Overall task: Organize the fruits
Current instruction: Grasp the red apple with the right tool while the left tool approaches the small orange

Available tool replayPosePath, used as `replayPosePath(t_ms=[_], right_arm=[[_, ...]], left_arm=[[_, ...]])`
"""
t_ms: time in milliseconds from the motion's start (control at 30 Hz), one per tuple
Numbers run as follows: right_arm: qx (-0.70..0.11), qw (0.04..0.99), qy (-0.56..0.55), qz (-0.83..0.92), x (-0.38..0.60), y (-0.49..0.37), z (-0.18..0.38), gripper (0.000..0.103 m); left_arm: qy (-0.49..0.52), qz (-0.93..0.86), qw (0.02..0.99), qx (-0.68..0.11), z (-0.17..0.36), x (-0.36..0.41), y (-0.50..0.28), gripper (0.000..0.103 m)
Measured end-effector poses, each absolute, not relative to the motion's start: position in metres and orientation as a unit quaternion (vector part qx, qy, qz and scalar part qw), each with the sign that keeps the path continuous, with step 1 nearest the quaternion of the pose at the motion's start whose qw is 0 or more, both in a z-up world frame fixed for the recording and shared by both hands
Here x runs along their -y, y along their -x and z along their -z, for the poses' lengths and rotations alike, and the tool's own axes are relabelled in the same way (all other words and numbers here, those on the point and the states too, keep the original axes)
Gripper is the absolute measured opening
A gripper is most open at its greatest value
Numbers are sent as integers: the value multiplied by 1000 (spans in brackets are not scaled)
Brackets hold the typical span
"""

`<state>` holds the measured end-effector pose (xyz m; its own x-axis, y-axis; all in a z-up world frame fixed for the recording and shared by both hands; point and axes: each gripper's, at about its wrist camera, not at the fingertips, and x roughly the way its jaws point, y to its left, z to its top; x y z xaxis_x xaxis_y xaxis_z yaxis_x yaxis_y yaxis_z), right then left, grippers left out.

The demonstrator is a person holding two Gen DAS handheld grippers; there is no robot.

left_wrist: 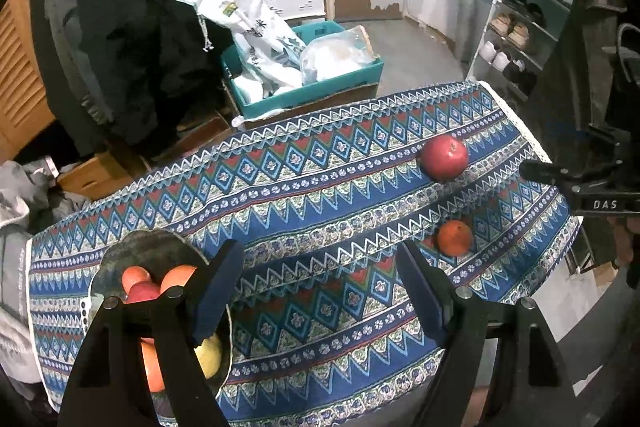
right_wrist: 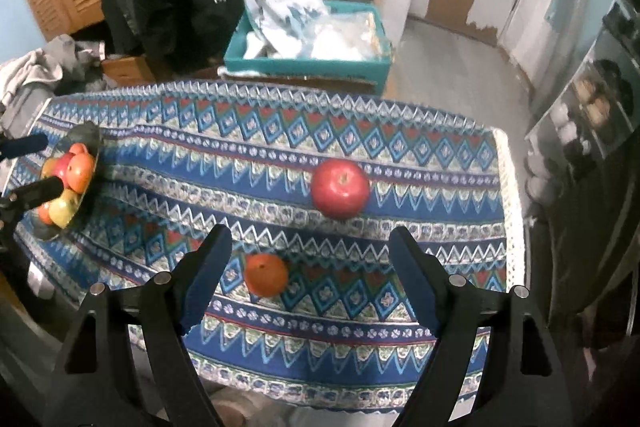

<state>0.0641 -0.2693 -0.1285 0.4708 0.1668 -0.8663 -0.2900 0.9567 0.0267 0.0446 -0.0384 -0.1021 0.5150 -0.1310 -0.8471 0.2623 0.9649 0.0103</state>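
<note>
While the left tool [left_wrist: 320,291] gapes empty, the right tool [right_wrist: 310,279] hovers spread above the orange [right_wrist: 266,275].

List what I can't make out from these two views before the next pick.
- Bowl contents: left wrist view, left hand-held gripper fingers cover the lower fruit.
- Fruit count in bowl: right wrist view, too small, crossed by the left gripper's tips.
- Table's near edge: both views, behind gripper bodies.

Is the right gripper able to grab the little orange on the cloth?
Probably yes. The right gripper is open, and the orange lies just ahead between its fingers, alone on the cloth. The apple sits farther back, apart from it, so nothing blocks the way.
</note>
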Motion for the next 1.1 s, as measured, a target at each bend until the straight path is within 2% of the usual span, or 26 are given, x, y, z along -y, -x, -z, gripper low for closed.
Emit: replayPosePath(t_ms=[467,733,1100], right_arm=[[-563,809,68,-154,262,-129,179,81],[-589,791,94,-134,266,-165,212,81],[-614,774,73,-138,269,-191,253,81]], left_arm=[[-114,124,853,-493,138,56,-92,81],[-95,130,840,-518,164,55,-125,81],[-72,141,820,-550,200,68,-156,81]])
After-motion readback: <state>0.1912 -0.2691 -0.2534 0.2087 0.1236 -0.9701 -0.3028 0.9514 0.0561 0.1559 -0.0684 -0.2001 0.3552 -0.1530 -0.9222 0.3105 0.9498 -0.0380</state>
